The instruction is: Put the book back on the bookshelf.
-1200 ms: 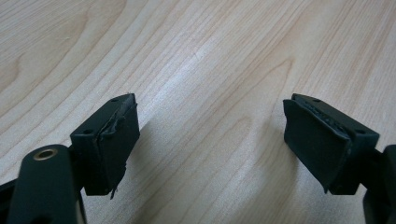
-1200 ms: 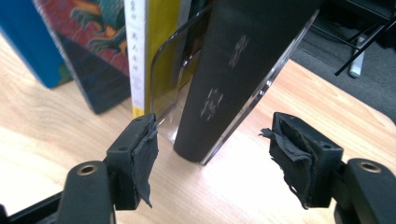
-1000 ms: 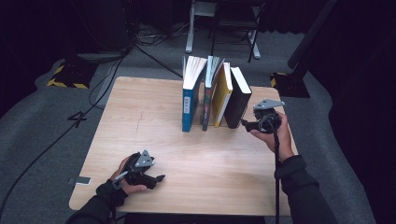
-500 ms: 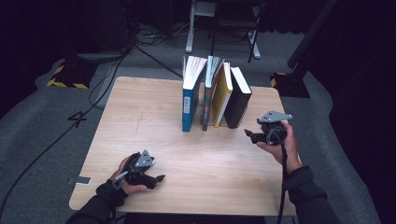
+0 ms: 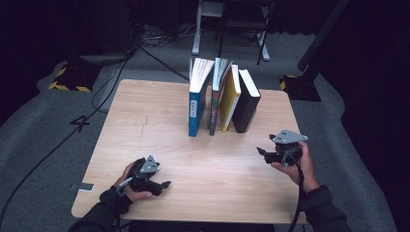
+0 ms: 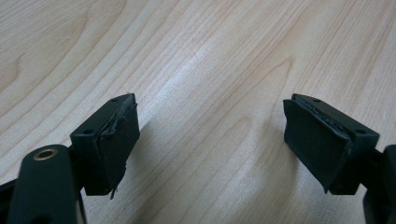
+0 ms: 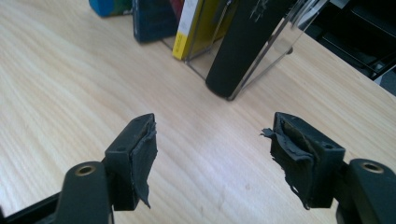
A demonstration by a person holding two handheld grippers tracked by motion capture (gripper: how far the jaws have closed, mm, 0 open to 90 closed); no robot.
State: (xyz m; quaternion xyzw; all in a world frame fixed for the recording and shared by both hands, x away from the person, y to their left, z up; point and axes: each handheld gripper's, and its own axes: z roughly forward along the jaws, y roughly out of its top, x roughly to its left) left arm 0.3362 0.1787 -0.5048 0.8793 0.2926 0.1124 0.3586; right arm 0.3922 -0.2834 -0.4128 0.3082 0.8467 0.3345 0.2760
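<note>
Wooden table (image 5: 193, 159) bears upright books (image 5: 222, 96); right gripper (image 5: 263, 153) near black book (image 5: 245, 108), left gripper (image 5: 164, 185) near front edge, both jaws apart, empty.

Pale wood table (image 5: 193, 145) with fine tan grain lines, darker looping grain in the left gripper view. Blue book (image 5: 195, 113) at upper centre, white page edges on top; dark teal book (image 5: 213, 113) beside it; yellow book (image 5: 227, 108) with white edges; black book (image 5: 245, 108) at the right of the row. Black left gripper (image 5: 162, 185) at lower left, grey plate on top. Black right gripper (image 5: 262, 153) at right, grey plate too. Grey floor (image 5: 43, 121), yellow-and-black striped marking at upper left.
</note>
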